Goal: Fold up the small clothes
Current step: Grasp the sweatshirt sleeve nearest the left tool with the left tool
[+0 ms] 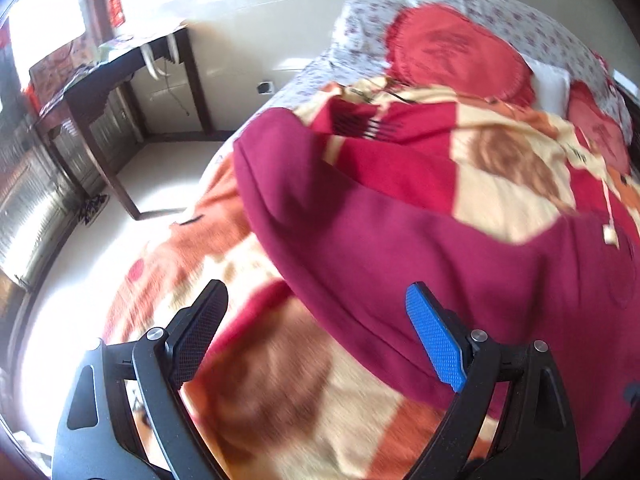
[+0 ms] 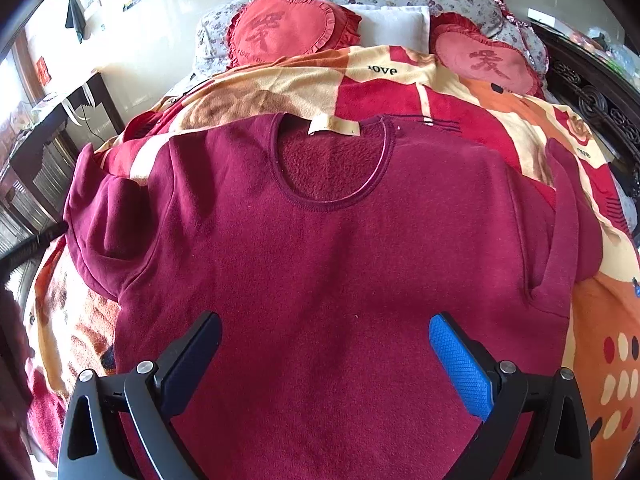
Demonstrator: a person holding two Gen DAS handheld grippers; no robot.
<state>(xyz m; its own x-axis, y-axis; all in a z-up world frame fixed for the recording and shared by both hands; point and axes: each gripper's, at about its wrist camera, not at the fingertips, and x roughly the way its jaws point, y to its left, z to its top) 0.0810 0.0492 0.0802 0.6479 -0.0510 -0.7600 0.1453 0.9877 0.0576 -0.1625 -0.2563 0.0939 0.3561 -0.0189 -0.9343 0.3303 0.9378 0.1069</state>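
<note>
Here, fleecy maroon sweater (image 2: 340,260) lies flat on plush blanket (image 2: 400,76).

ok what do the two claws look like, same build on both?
Yes, same build. Left claw and right claw each have black angular arms with silver round pivot bolts. One finger carries a black textured pad, the other a bright blue textured pad. No cables, markings or sleeves show.

Open space above the flat maroon sweatshirt (image 2: 320,248) and around it on the patterned blanket (image 2: 600,320). Blocked toward the headboard by two heart-shaped red cushions (image 2: 288,28) and a white pillow (image 2: 392,24). Bare floor (image 1: 120,200) leftward, bounded by a dark desk (image 1: 120,68).
</note>
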